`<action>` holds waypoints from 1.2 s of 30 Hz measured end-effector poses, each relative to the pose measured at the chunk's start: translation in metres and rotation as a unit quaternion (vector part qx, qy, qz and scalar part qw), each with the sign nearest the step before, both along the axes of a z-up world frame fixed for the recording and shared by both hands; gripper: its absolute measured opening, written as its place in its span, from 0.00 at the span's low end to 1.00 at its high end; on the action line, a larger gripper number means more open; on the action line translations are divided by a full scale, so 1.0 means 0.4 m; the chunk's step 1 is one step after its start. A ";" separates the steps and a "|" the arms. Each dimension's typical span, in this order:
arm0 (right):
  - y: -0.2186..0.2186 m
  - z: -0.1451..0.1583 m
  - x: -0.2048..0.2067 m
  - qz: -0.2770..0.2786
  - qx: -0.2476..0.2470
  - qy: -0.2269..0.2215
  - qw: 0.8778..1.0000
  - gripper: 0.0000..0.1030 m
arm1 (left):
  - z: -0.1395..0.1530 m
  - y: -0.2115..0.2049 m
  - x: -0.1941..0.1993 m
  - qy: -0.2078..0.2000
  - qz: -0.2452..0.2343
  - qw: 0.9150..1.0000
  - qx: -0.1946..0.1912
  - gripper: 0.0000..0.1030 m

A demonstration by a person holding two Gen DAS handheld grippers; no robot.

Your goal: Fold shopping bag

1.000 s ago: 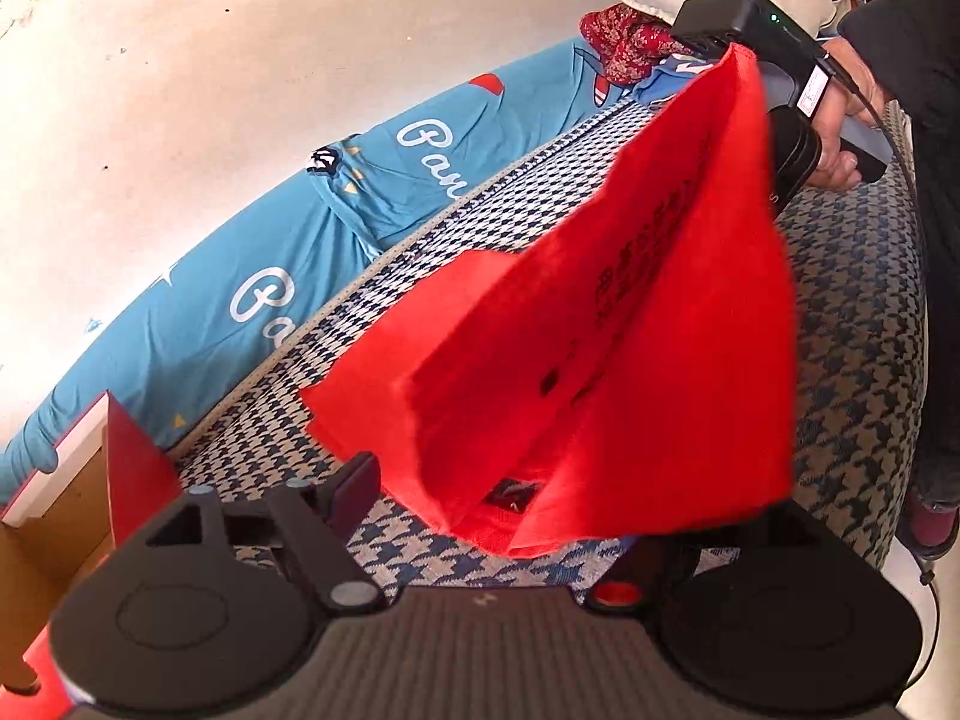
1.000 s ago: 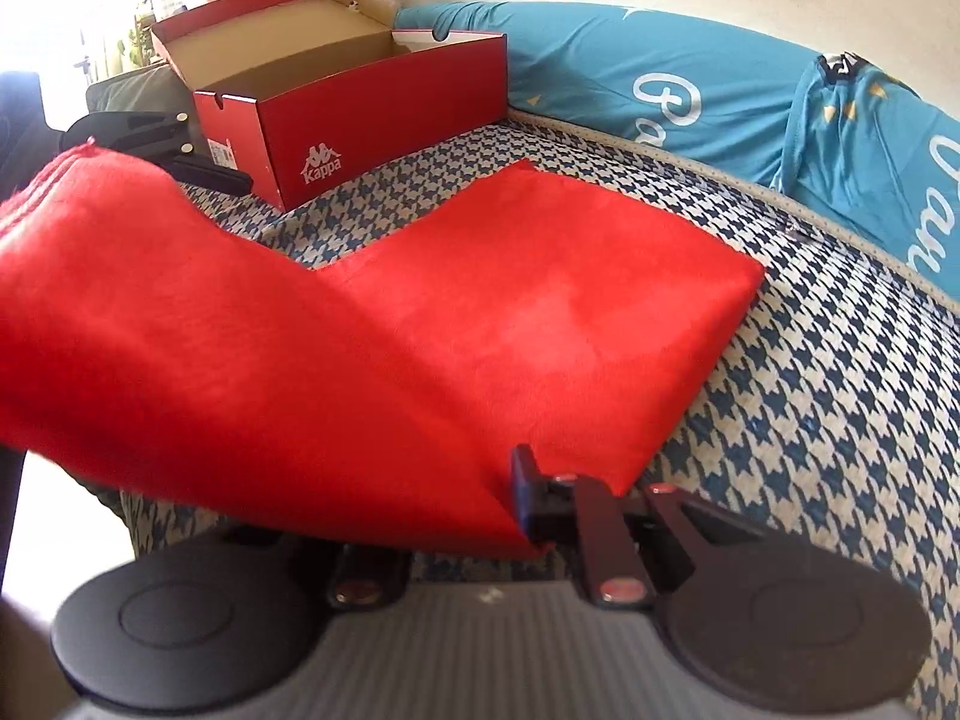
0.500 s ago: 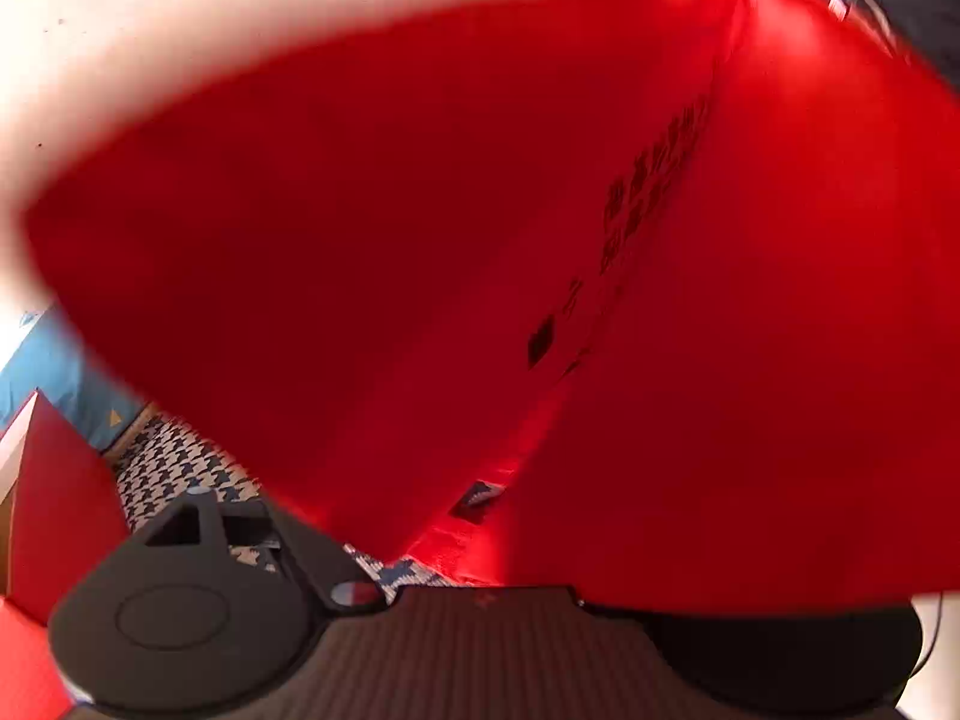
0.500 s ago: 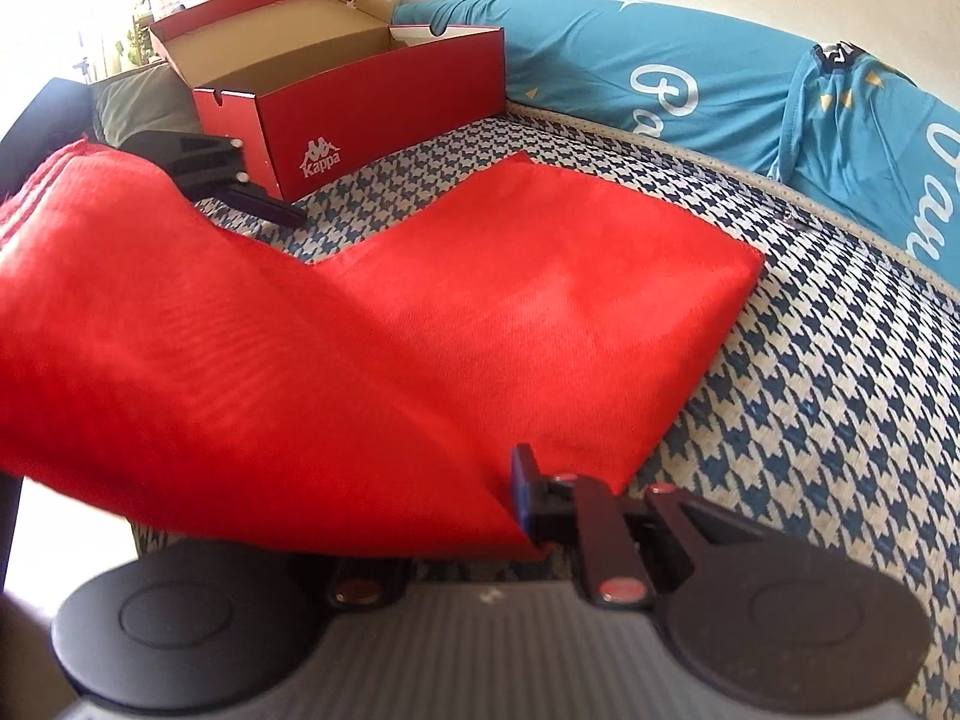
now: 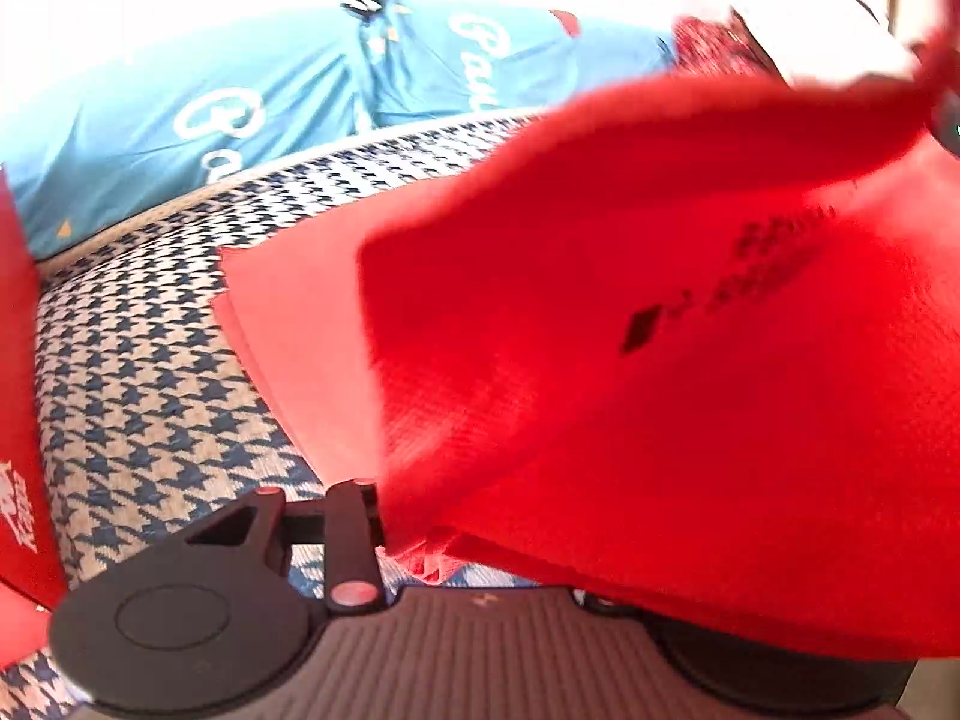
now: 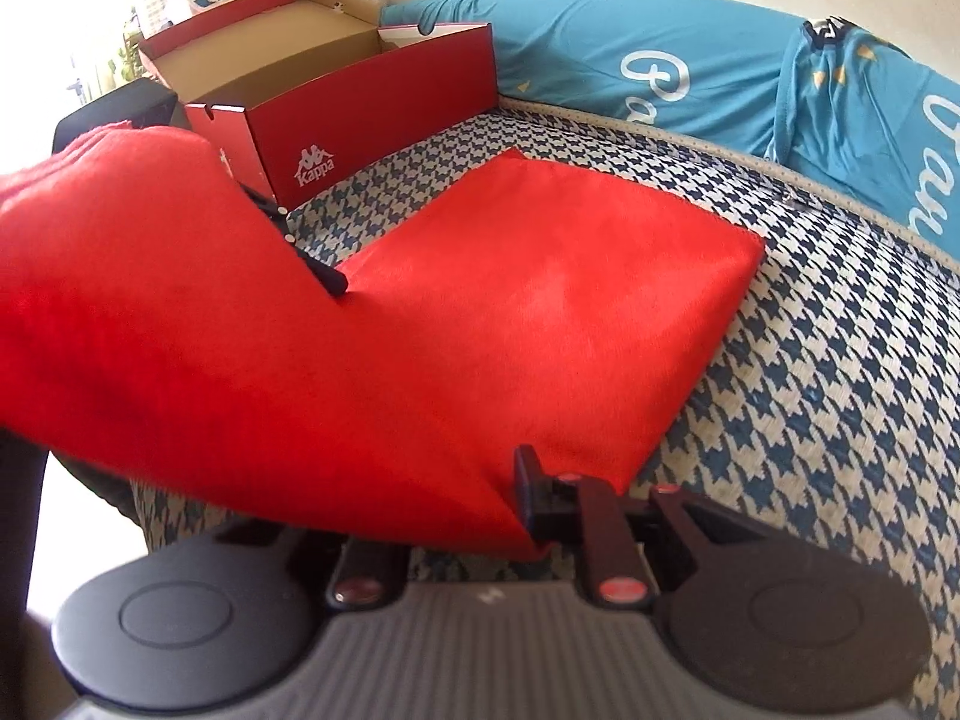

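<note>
Here the red non-woven fabric shopping bag (image 6: 540, 300) lies partly on the blue-and-white houndstooth bed cover (image 6: 840, 390), its far half flat on the cloth and its near half lifted and curling back over it. The right gripper (image 6: 525, 531) is clamped on the bag's near corner, the fabric pinched between its black fingers (image 6: 528, 480) low in the right wrist view. The left gripper (image 5: 408, 534) is likewise closed on the bag: in the left wrist view a bunched red edge sits right at its one visible black finger (image 5: 351, 531), while the other finger is hidden under the raised fabric, which fills most of the right side of that frame and shows dark printed marks through the weave. From the right wrist view the left gripper's black fingers (image 6: 312, 264) poke out from under the lifted fold, touching the flat part of the bag. An open red cardboard shoebox with a white Kappa logo (image 6: 336, 120) stands on the bed cover just beyond the bag, and a turquoise quilt with white lettering (image 6: 660, 60) runs along the wall behind.
</note>
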State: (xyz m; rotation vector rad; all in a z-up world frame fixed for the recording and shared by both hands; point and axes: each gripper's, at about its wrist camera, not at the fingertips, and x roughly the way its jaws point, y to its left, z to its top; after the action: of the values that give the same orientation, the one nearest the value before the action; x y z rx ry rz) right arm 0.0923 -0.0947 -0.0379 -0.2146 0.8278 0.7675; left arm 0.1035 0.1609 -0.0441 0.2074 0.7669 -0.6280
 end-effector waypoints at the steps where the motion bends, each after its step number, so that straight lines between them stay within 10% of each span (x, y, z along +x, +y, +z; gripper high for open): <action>1: -0.004 0.000 0.004 -0.003 0.006 0.003 1.000 0.18 | 0.002 0.002 0.006 0.005 0.007 1.000 -0.007 0.37; 36: -0.064 -0.012 0.151 -0.162 0.145 0.097 0.971 0.18 | 0.054 0.007 0.104 0.108 0.179 0.967 -0.145 0.46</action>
State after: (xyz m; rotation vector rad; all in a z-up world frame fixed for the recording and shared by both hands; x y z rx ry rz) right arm 0.1527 -0.1203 -0.0427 0.2564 0.8953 0.5963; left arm 0.1450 0.1637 -0.0225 -0.2696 0.8850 -0.4150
